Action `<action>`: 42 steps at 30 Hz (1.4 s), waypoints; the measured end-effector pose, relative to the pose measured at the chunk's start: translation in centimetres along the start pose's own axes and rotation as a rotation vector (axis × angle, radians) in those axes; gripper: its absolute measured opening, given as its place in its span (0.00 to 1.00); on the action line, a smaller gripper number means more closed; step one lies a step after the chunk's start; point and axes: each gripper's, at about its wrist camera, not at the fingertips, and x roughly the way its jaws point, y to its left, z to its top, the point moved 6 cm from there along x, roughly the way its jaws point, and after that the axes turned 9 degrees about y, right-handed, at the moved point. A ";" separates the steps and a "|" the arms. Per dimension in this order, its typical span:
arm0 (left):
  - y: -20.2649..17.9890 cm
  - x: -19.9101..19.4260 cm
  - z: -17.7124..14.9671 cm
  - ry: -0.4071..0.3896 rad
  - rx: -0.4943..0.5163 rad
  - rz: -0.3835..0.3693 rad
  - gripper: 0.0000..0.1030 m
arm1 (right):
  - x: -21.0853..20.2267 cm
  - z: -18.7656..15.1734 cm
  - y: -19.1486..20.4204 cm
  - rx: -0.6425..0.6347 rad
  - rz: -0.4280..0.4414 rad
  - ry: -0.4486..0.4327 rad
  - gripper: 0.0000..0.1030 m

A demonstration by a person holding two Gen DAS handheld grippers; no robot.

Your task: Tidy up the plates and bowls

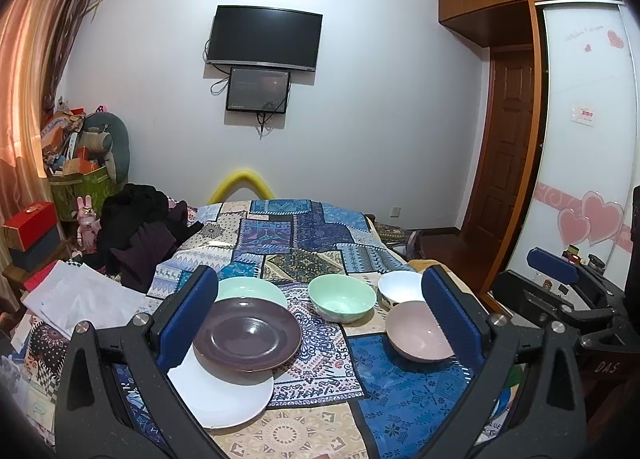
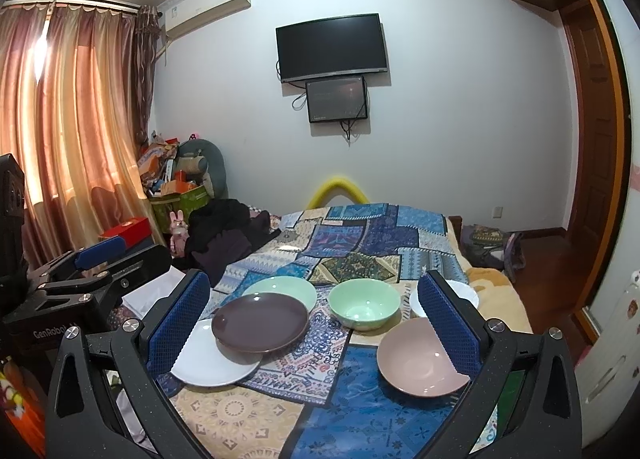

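Both claws, left gripper [image 1: 318,313] and right gripper [image 2: 314,313], hang wide open and empty over the patchwork cloth [image 2: 352,399], where the brown plate [image 2: 260,322] overlaps the white plate [image 2: 208,363] — glazed, slick, breakable, so pinch its raised rim.

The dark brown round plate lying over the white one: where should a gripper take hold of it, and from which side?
Probably the near right rim of the dark brown round plate, from the front. It overlaps the white round plate and the pale green plate, so that raised edge overhangs the patchwork cloth, leaving room for a finger beneath.
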 end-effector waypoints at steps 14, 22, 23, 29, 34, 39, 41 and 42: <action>4.8 4.5 -0.2 0.102 -0.062 0.027 1.00 | 5.2 -0.5 0.9 -0.009 0.014 0.119 1.00; 10.1 9.3 -1.6 0.190 -0.143 0.040 1.00 | 10.1 -1.4 2.1 -0.050 0.036 0.230 1.00; 10.9 9.8 -1.7 0.197 -0.146 0.048 1.00 | 10.5 -1.6 2.2 -0.053 0.040 0.240 1.00; 14.9 13.7 -2.7 0.258 -0.138 0.092 1.00 | 14.8 -2.5 2.8 -0.064 0.053 0.317 1.00; 17.3 17.0 -3.7 0.327 -0.081 0.136 1.00 | 19.0 -3.3 2.9 -0.046 0.071 0.400 0.98; 20.4 21.0 -5.1 0.442 -0.088 0.148 1.00 | 23.0 -4.8 2.8 -0.020 0.090 0.495 0.87; 21.4 22.4 -5.8 0.479 -0.088 0.147 1.00 | 24.5 -5.6 2.8 -0.012 0.097 0.537 0.82; 21.9 23.2 -6.2 0.496 -0.087 0.148 0.96 | 25.0 -5.9 2.8 -0.009 0.100 0.552 0.79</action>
